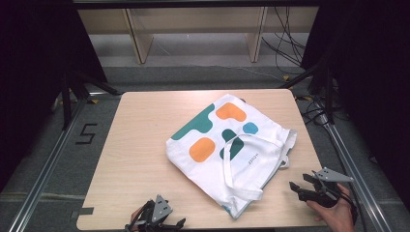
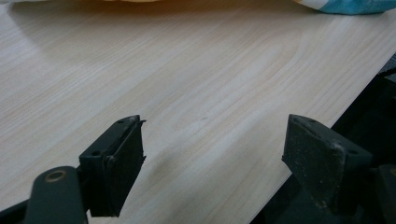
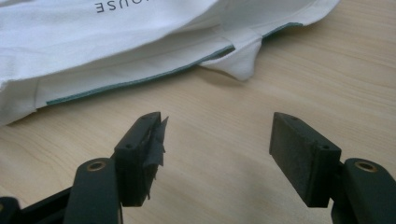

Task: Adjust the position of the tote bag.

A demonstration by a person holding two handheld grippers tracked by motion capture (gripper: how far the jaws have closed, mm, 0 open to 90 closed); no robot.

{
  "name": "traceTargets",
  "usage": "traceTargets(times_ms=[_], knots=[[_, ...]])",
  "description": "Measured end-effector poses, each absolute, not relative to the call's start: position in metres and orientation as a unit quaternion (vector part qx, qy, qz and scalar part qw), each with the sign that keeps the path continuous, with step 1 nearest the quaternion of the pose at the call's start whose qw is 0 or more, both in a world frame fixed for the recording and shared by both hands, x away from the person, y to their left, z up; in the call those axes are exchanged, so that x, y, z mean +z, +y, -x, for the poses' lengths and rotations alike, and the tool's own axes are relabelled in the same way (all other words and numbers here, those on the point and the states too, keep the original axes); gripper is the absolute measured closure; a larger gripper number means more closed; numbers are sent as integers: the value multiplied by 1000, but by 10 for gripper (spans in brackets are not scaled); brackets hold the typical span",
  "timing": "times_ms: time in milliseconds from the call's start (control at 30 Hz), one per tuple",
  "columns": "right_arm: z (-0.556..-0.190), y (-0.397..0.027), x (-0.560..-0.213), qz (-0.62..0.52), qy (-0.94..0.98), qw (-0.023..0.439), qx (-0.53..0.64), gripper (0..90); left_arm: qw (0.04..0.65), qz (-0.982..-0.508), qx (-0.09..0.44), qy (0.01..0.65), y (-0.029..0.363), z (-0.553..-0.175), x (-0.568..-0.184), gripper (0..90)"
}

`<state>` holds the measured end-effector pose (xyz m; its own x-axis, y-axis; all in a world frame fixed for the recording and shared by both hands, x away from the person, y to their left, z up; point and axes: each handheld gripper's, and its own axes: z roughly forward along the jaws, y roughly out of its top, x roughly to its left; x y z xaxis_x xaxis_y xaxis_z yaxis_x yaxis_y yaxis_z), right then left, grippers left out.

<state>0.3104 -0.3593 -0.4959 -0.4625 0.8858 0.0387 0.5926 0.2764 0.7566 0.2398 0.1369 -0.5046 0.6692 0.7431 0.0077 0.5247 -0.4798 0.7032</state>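
Seemingly poised before any grasp: white tote bag (image 1: 232,150) with teal, orange and blue patches lay flat and skewed across the middle of the table (image 1: 140,140), handles (image 1: 241,169) looped loose over its top toward the near edge. Right hand-held gripper (image 1: 302,186) hovered just beside the bag's near right corner, jaws spread wide, gripping nothing, touching nothing; frayed facing hung off one pad (image 3: 156,140). Left hand-held gripper (image 1: 157,220) waited at the near edge, well apart from the bag, likewise wide open and empty. Judged risks: pinching a single layer or a slack handle instead of the rim, dragging the limp cloth toward the edge; worn pad slipping on fabric.
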Motion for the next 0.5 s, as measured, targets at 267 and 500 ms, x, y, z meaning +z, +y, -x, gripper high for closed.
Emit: traceTargets(times_ms=[267,500], knots=[[-312,-362,-498,-481,769,210,364,356,343,-848,157,372,137,-241,-504,192],[-324,-367,-498,-492,763,211,362,359,341,-850,159,370,137,-242,-504,192]])
